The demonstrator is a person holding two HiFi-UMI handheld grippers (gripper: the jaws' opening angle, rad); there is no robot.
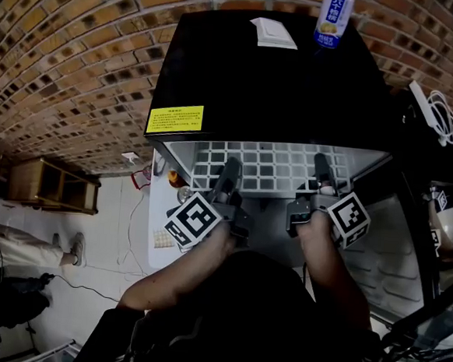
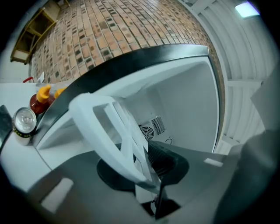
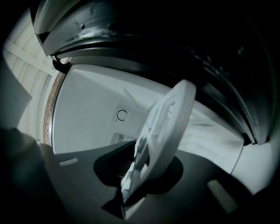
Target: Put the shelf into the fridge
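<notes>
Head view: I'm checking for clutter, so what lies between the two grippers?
Only the white grid shelf, clamped by left gripper and right gripper; the head view shows it.

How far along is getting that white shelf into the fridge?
Done: the fridge is open, the shelf picked up. In hand: left gripper and right gripper clamp its near edge, its far side under the fridge's top. Left: slide it home and let go.

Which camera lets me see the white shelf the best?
The head view: the shelf shows as a wide grid at the fridge opening, held by the left gripper and right gripper. The left gripper view shows only a few close bars; the right gripper view, one edge-on piece.
</notes>
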